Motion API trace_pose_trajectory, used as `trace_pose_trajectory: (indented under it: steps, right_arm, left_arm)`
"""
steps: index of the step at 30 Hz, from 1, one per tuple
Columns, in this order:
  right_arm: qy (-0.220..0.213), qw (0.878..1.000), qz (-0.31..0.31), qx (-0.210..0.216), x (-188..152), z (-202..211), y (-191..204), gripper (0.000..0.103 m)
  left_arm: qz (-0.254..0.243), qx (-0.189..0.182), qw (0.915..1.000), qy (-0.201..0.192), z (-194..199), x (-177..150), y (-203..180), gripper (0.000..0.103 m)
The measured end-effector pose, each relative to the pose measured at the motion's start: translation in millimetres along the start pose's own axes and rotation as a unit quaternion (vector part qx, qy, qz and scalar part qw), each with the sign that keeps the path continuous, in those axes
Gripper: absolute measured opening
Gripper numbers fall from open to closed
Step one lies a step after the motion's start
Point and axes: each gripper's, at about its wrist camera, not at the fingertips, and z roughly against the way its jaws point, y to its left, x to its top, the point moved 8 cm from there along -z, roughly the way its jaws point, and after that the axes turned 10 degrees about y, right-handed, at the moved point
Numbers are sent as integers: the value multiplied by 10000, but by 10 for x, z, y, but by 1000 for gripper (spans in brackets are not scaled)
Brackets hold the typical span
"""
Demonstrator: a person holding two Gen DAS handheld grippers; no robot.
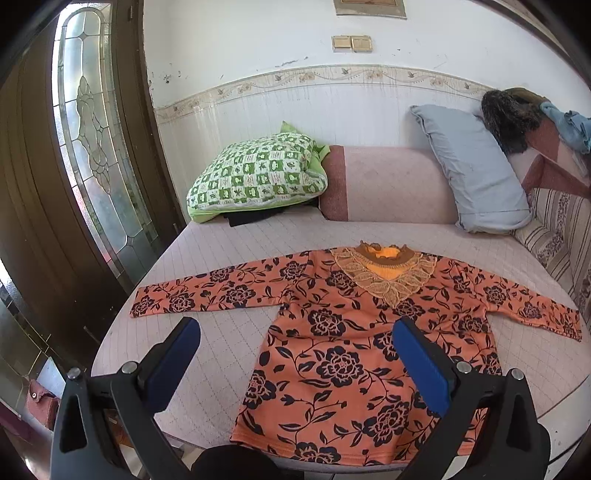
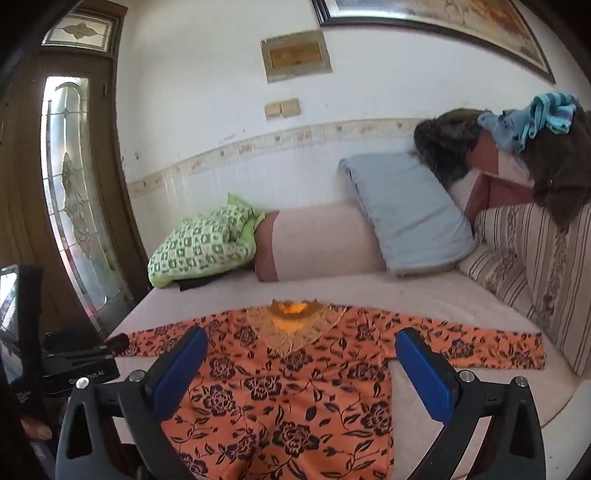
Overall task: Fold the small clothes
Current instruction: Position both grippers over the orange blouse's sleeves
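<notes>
Jaws on both grippers stand wide apart, nothing between the blue pads. Left gripper (image 1: 295, 332) hangs above the near part of the bed; right gripper (image 2: 301, 341) likewise, each gripping nothing.

One garment: an orange floral blouse (image 1: 354, 347) with black rose print and a lace collar (image 1: 384, 277), spread flat, front up, on the quilted pink mattress (image 1: 258, 240). Both sleeves lie stretched out sideways. Seen from the left gripper, the body of the blouse sits between and ahead of the fingers, shifted toward the right finger; the left sleeve (image 1: 207, 291) runs ahead of the left finger. Seen from the right gripper, the blouse (image 2: 288, 391) fills the gap between the fingers and the right sleeve (image 2: 476, 347) extends beyond the right finger.

Counted beyond the blouse: one green checked pillow (image 1: 258, 173), one grey-blue pillow (image 1: 476, 173), one pink bolster (image 1: 388, 184), one pile of dark and blue clothes (image 1: 535, 118) far ahead to the right. One door with leaded glass (image 1: 92, 140) off to the left.

Right view only: a framed picture (image 2: 436, 26) high on the wall, and the other gripper's black body (image 2: 81, 365) low at left. Left view only: the blouse's hem (image 1: 332, 454) at the mattress edge.
</notes>
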Motion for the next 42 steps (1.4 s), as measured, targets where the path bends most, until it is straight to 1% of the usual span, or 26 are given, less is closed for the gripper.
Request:
trace_pose_trajectory:
  steps: [3,6,11,20,42]
  right_arm:
    - [400,9990,-20,-203,-72,-192,16,103]
    - [560,9978,-99,-343,-54,-285,46,103]
    - [769,9963,-105,-370,-39,-405,106,103]
    - [866,9955,-26,-383,-40,-535,227,103]
    - [918,9949,-287,-311,-75,-710,72,103]
  left_arm:
    - [22,18,10000,1,-7,-31,22,103]
    - [88,4,10000,30,-27,-19,63,103]
    - [139,42,9999,60,-80,-25,109,103]
    - [157,78,9998,119,-172,-32,115,103]
    - [92,119,9997,181,-227,-20,74,103]
